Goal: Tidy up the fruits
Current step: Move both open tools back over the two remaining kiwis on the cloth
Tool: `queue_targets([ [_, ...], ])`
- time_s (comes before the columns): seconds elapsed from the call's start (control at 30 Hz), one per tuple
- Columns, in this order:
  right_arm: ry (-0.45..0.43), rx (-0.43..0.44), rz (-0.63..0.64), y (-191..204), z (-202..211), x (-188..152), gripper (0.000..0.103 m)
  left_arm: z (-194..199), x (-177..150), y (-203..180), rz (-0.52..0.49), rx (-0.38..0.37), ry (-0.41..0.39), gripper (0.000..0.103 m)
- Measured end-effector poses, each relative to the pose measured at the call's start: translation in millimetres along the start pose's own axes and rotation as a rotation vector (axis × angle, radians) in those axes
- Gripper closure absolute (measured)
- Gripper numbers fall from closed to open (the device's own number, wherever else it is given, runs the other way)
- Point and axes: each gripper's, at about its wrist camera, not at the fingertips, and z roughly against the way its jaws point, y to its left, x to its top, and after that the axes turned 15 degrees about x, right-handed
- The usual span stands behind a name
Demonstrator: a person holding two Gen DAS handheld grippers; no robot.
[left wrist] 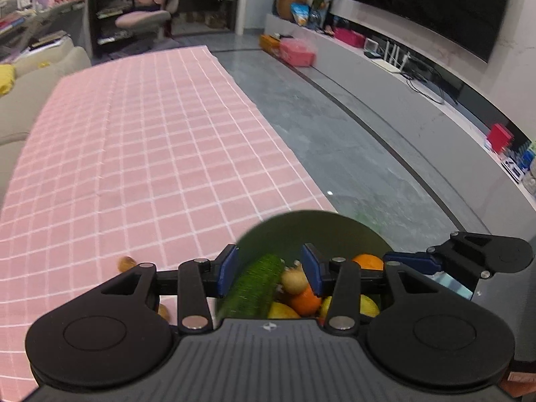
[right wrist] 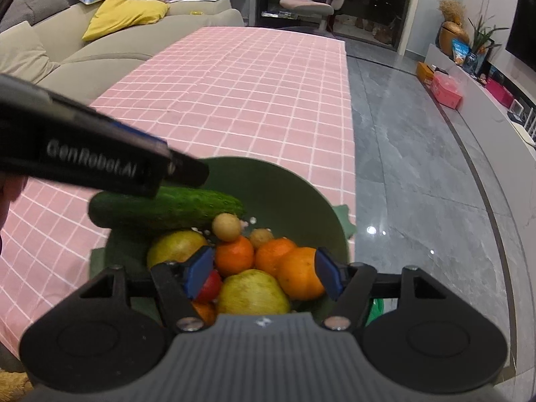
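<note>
At the near right edge of the pink checked tablecloth (right wrist: pixel 234 93), a green bowl (right wrist: pixel 294 194) holds nearly all the produce in view: a cucumber (right wrist: pixel 187 206) across its far-left rim, two small brown round fruits (right wrist: pixel 226 226), three oranges (right wrist: pixel 299 273), two yellow-green pear-like fruits (right wrist: pixel 253 293) and a red one (right wrist: pixel 211 286) partly hidden below. The left gripper (left wrist: pixel 269 269) has its blue pads set around the cucumber; the left wrist view shows the jaws bracketing it closely, but whether they press on it or merely flank it cannot be told. The right gripper (right wrist: pixel 263 271) hovers released over the heap, jaws spread wide on either side of a pear and an orange, touching nothing clearly. Outside the bowl, only two small brown items (left wrist: pixel 126 263) lie on the cloth near the left gripper, blurred. The judgement is that sorting has barely begun: the fruit remains piled together, no separate groups show on the cloth, and the cucumber appears to be the first piece in hand.
</note>
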Motion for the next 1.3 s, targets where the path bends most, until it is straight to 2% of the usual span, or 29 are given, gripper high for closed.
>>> queue_targets([
  [0.27, -0.022, 0.038, 0.048, 27.5, -0.8, 20.4, 0.034, 14.3, -3.8, 30.9, -0.005, 0.045, -0.026, 0.051],
  [0.57, -0.039, 0.123, 0.047, 55.7, -8.1, 55.2, 0.034, 16.6, -8.6, 91.8, 0.105, 0.093, -0.011, 0.051],
  [0.7, -0.028, 0.163, 0.037, 65.8, -16.7, 72.1, 0.034, 15.8, -12.1, 111.9, 0.123, 0.112, -0.005, 0.051],
  [1.0, 0.033, 0.194, 0.069, 79.9, -52.1, 98.1, 0.034, 4.1, -26.8, 158.3, 0.207, 0.117, 0.034, 0.051],
  [1.13, 0.072, 0.202, 0.076, 82.4, -70.3, 102.9, 0.036, -5.6, -35.9, 171.1, 0.252, 0.101, 0.069, 0.052],
  [1.2, 0.095, 0.206, 0.080, 81.7, -79.5, 103.8, 0.047, -11.6, -41.8, 175.1, 0.268, 0.082, 0.083, 0.054],
  [1.3, 0.130, 0.213, 0.089, 81.7, -92.6, 104.3, 0.049, -22.6, -49.0, 178.0, 0.272, 0.072, 0.112, 0.058],
])
